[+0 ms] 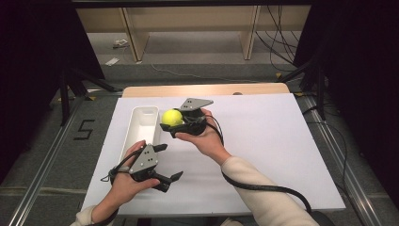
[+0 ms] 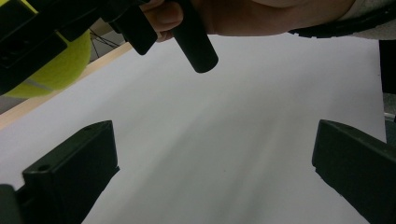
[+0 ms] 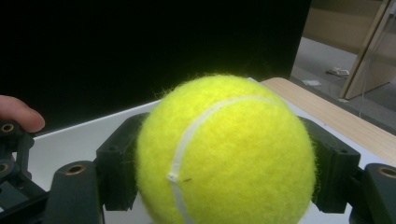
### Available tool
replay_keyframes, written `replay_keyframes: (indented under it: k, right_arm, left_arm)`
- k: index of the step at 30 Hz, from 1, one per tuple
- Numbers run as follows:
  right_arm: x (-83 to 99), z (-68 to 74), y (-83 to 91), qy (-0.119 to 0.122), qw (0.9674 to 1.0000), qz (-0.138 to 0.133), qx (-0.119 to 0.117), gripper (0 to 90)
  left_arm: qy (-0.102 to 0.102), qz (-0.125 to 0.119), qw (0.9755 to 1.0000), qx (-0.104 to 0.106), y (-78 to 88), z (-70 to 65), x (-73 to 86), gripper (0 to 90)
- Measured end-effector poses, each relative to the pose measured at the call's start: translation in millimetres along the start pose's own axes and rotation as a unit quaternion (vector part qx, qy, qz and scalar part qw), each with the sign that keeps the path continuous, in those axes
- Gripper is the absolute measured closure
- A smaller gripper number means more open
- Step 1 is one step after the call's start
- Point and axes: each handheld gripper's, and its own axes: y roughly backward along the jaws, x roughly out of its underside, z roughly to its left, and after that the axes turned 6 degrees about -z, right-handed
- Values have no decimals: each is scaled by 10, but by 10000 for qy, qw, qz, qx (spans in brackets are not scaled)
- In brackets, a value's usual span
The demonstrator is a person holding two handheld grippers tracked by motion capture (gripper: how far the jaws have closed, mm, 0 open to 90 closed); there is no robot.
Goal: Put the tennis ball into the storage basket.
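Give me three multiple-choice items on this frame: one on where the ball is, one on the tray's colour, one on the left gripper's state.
1. Where is the ball?
A. Lying in the tray
B. Held in the right gripper, beside the tray
C. On the floor

2. What colour is the tray?
A. White
B. Blue
C. Red

3. How is the left gripper?
A. Shut on the ball
B. Shut on nothing
C. Open, holding nothing

Answers:
1 B: the right gripper view shows the fingers pressed on both sides of the ball.
2 A: the high view shows it white.
3 C: the left gripper view shows its fingers wide apart over the bare table.
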Motion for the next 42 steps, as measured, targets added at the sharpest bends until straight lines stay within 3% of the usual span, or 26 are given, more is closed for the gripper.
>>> replay_keyframes:
  k: [42]
  right_arm:
    - [-93,26,-241,35,9997,159,-199,266]
  left_arm:
    - [-12,-13,10000,14,6,-4,-4,0]
